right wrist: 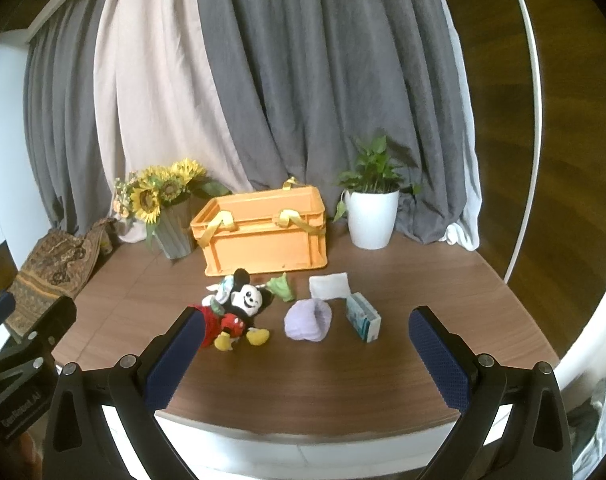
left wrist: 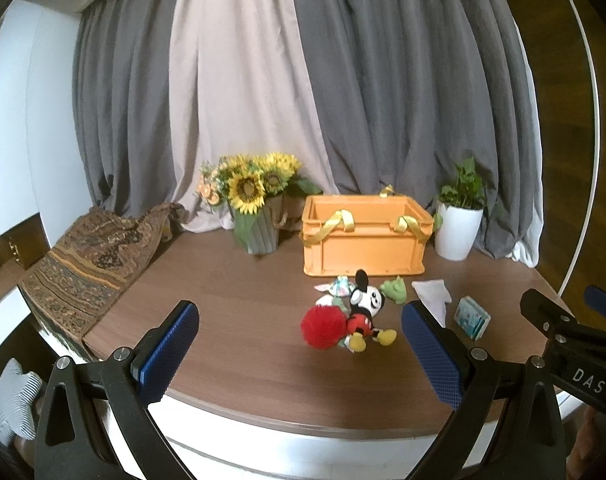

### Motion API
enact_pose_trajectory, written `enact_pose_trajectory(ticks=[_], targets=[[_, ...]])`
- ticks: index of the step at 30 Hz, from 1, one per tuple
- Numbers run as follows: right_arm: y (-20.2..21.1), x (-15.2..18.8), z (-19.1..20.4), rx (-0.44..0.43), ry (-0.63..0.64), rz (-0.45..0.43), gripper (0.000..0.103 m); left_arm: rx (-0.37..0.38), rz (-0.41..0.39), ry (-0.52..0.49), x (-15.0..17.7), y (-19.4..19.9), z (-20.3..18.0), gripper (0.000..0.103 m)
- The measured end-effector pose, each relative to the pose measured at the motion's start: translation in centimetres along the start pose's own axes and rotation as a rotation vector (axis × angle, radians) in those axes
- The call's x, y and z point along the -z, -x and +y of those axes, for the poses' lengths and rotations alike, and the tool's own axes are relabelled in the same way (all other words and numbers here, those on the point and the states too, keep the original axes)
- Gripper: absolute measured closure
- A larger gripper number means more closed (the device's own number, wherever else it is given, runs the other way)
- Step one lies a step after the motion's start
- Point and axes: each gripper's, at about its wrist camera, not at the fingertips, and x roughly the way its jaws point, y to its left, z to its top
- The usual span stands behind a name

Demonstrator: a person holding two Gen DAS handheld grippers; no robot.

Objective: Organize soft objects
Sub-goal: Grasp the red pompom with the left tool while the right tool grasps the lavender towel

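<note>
An orange crate (left wrist: pixel 363 236) (right wrist: pixel 263 236) with yellow ribbon handles stands at the back of the brown table. In front of it lie a Mickey Mouse plush (left wrist: pixel 365 312) (right wrist: pixel 241 308), a red pom-pom (left wrist: pixel 323 326) (right wrist: pixel 207 326), a small pastel toy (left wrist: pixel 339 286) (right wrist: pixel 223 286), a green soft toy (left wrist: pixel 395 290) (right wrist: pixel 281 286), a white cloth (left wrist: pixel 433 294) (right wrist: pixel 329 286), a lilac knitted piece (right wrist: pixel 307 320) and a tissue pack (left wrist: pixel 471 318) (right wrist: pixel 363 320). My left gripper (left wrist: pixel 299 352) is open and empty, short of the plush. My right gripper (right wrist: pixel 307 356) is open and empty, short of the lilac piece.
A sunflower vase (left wrist: pixel 255 208) (right wrist: pixel 171 216) stands left of the crate and a white potted plant (left wrist: pixel 459 220) (right wrist: pixel 373 212) right of it. A patterned cloth (left wrist: pixel 91 264) (right wrist: pixel 51 268) drapes the table's left edge. Grey curtains hang behind.
</note>
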Motion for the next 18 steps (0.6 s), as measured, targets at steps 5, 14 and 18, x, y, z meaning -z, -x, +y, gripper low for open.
enact_pose_trajectory(ticks=[5,14,18], targets=[[-2.1,0.3,0.8,-0.001,-0.001,0.048,0.000,0.020,0.042,-0.013,-0.3,-2.4,0.4,0.000],[-7.6,0.4,2.4,0.044,-0.015,0.106,0.000,0.073,0.095,-0.038,-0.7,-9.6,0.8,0.000],[-10.5,0.2,3.1,0.064,-0.026,0.137,0.000,0.100,0.128,-0.067,-0.7,-13.2,1.0,0.001]])
